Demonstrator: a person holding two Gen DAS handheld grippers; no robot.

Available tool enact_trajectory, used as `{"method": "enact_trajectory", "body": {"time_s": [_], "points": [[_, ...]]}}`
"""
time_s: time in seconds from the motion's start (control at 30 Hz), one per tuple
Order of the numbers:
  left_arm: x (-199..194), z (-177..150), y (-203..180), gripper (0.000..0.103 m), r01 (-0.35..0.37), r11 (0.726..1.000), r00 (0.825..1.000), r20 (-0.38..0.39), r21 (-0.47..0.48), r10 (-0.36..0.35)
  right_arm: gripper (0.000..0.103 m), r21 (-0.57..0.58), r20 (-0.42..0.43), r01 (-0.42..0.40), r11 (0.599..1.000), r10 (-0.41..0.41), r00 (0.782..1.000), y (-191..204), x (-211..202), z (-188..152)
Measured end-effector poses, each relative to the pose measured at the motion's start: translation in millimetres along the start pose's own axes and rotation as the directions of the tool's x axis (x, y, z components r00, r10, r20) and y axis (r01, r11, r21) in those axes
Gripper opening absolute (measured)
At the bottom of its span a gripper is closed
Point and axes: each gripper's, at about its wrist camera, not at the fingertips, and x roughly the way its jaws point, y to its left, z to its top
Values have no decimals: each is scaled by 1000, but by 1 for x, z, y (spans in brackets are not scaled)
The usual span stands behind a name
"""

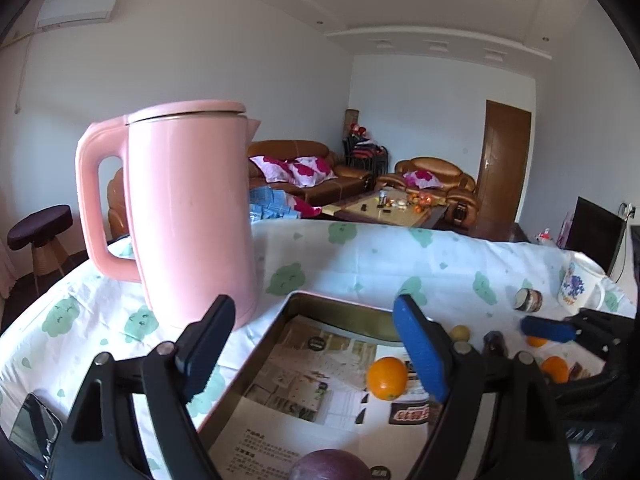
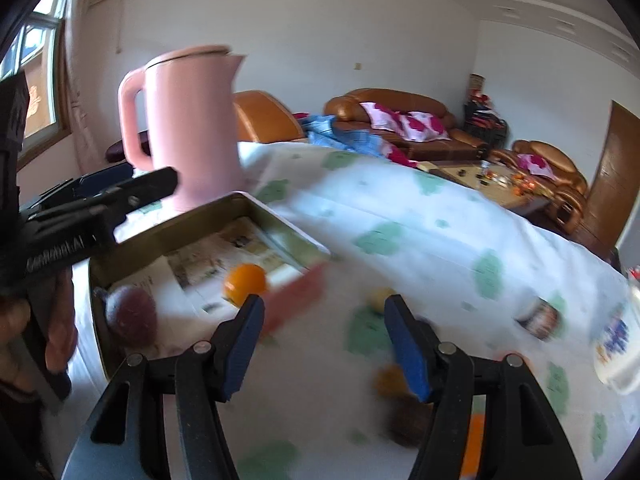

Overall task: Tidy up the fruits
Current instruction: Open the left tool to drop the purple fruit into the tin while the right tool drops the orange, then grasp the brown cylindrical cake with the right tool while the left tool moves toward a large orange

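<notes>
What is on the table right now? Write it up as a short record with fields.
surface: table under a white cloth printed with green shapes
tray: metal tray lined with printed paper
in tray: one orange and a dark purple fruit
outside tray: small yellow fruit, more oranges to the right on the cloth
other items: pink kettle, mug, small jar lying on its side
left gripper: open, nothing between its fingers
right gripper: open, holding nothing
</notes>
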Motion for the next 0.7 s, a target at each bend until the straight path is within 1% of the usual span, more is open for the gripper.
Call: {"method": "enact_trajectory", "body": {"time_s": [0.17,0.27,0.37,0.43,0.5,0.63,0.7], "points": [[-6,-2,-24,84,14,999,1000,-21,33,-13,64,49,9,91,995,-91,996,-48,-32,-26],[-9,-2,-45,84,67,996,995,-71,59,-63,64,84,7,130,988,-131,991,-73,-45,-41],[-9,-4,-71,84,109,989,989,-115,97,-97,64,104,-5,170,980,-170,985,-96,-54,-57],[-9,-8,-88,84,141,983,982,-140,117,-125,64,136,-9,174,975,-175,985,-107,-57,-65],[-7,-13,-106,84,178,974,974,-167,140,-154,64,176,-14,156,972,-156,988,-119,-61,-75],[5,-28,-132,84,219,962,956,-234,162,-178,64,178,-36,141,974,-137,990,-121,-60,-84],[12,-37,-140,84,241,958,943,-272,153,-194,64,171,-49,133,976,-127,991,-120,-57,-87]]}}
